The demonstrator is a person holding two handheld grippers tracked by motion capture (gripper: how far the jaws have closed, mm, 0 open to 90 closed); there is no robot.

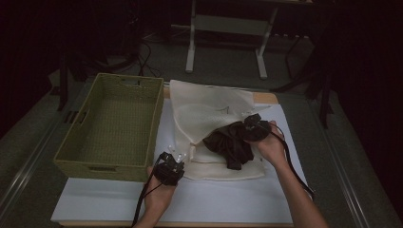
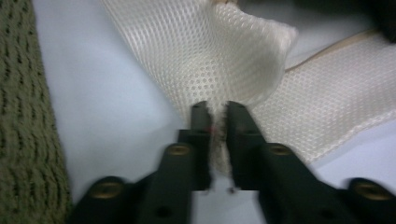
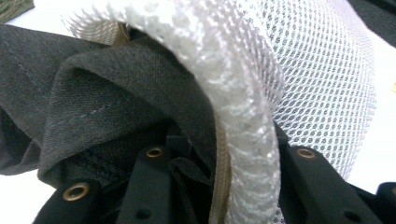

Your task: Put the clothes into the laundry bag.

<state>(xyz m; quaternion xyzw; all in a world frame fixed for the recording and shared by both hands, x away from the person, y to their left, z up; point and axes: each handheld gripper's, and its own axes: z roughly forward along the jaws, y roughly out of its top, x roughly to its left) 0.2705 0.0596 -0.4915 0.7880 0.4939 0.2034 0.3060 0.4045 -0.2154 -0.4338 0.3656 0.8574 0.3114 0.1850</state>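
Dark floor and a white frame stand behind the bench (image 1: 237,202), whose top is covered by a pale sheet. On its left side sits an olive woven basket (image 1: 114,128), long side running away from the person, with nothing seen inside it.

Just right of the basket lies a cream mesh bag (image 1: 209,114), the biggest soft thing on the bench. Its upper flap is folded over and lifted toward the right, and its lower part lies flat on the sheet. From under the raised flap a dark garment (image 1: 230,142) bulges out in a heap, partly inside the bag and partly resting on the bag's lower layer.

At the bag's right side the right gripper (image 1: 256,128) is held in a hand, pointing left into the opening. In the right gripper view its jaws stand partly apart with the bag's thick rim, a tan zip tape and folds of the garment (image 3: 102,84) lying between them; whether the pads press on these I cannot tell.

At the bag's lower left corner, just beside the basket's near end, the left gripper (image 1: 173,159) is held low. In the left gripper view its jaws are nearly together, pinching a ridge of the mesh (image 2: 219,60) that rises up from between them.
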